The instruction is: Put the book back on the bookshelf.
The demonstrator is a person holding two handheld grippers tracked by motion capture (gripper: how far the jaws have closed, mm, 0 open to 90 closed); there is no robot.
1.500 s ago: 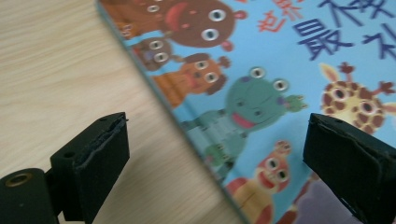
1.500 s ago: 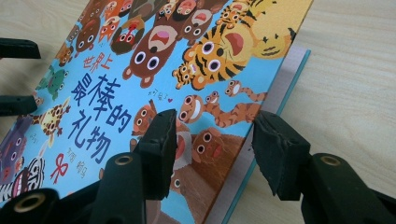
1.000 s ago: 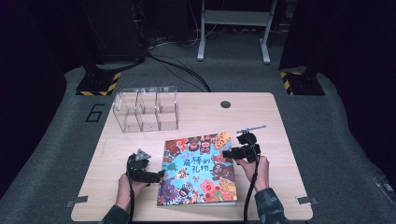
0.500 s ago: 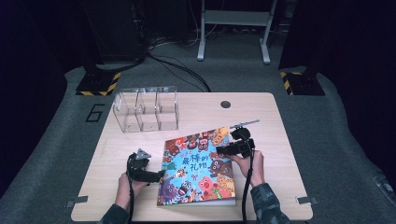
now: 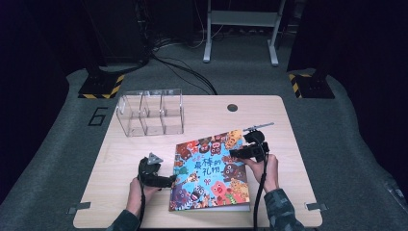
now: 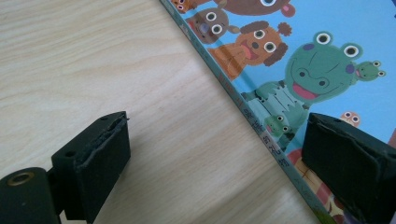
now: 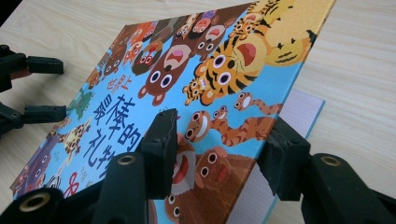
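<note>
— Start with the big stuff. What's on the table (image 5: 288, 125)?

— A light wooden top, and on its near half a picture book (image 5: 211, 175), lying slightly askew, blue cover crowded with cartoon animals. At the far left stands a clear box (image 5: 150, 113) with three compartments, well apart from the book.

— And the book's closed?

— Not quite. In the right gripper view the cover (image 7: 224, 93) is tilted up off the first page (image 7: 306, 109) (a pale sheet peeking out beneath its far corner).

— Who's lifting it?

— The right gripper (image 5: 251, 150), at the book's right edge. In its own view one jaw lies on top of the cover and the other below its edge, so it looks clamped on the cover, though I can't quite see the lower pad's contact from here. Its jaws have just been closing a touch with the cover between them.

— The other one?

— The left gripper (image 5: 161, 179) sits at the book's left edge, near the spine (image 6: 252, 114). Its jaws stand wide apart, grasping nothing: one over bare wood, the other over the cover's edge, straddling the spine.
</note>
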